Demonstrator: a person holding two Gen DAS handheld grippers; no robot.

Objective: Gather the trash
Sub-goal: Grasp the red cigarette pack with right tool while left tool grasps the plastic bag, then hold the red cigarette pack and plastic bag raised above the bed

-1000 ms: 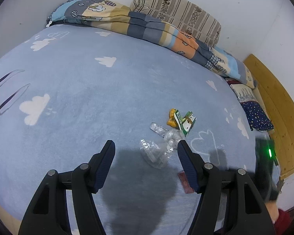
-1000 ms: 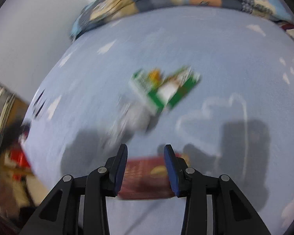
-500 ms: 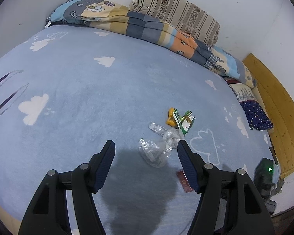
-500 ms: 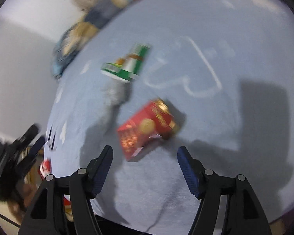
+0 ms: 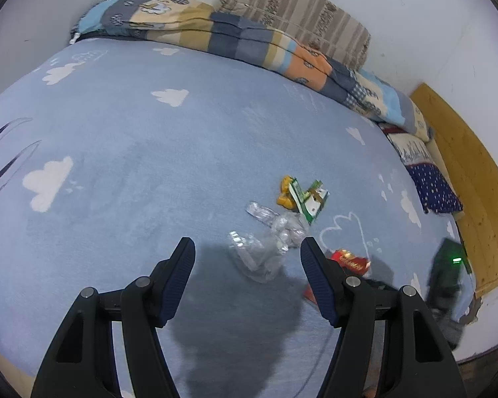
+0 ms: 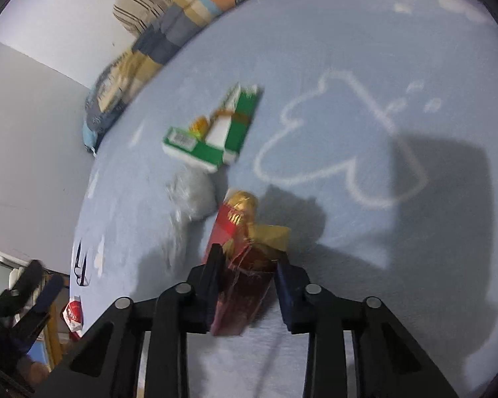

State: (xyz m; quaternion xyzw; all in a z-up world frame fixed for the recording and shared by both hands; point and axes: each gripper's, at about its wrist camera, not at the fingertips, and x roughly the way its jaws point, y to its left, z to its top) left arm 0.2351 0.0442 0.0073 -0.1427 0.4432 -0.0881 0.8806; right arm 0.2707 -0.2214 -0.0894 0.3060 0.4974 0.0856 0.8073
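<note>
The red wrapper [image 6: 240,265] lying on the bed [image 6: 348,49] looks light, thin and crinkly (likely slippery), so the right gripper [image 6: 247,262], whose jaws have just been closing, pinches its near end, while the left gripper [image 5: 247,258] hangs open.

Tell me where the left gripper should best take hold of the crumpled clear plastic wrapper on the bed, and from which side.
Probably the bunched, taller middle of the clear plastic wrapper, coming from above and a little from the near side. It lies loose on the blue bedsheet just ahead of the open left gripper; its thin flat edges hug the fabric and would slip. The green carton lies close behind, so approach short of it.
</note>
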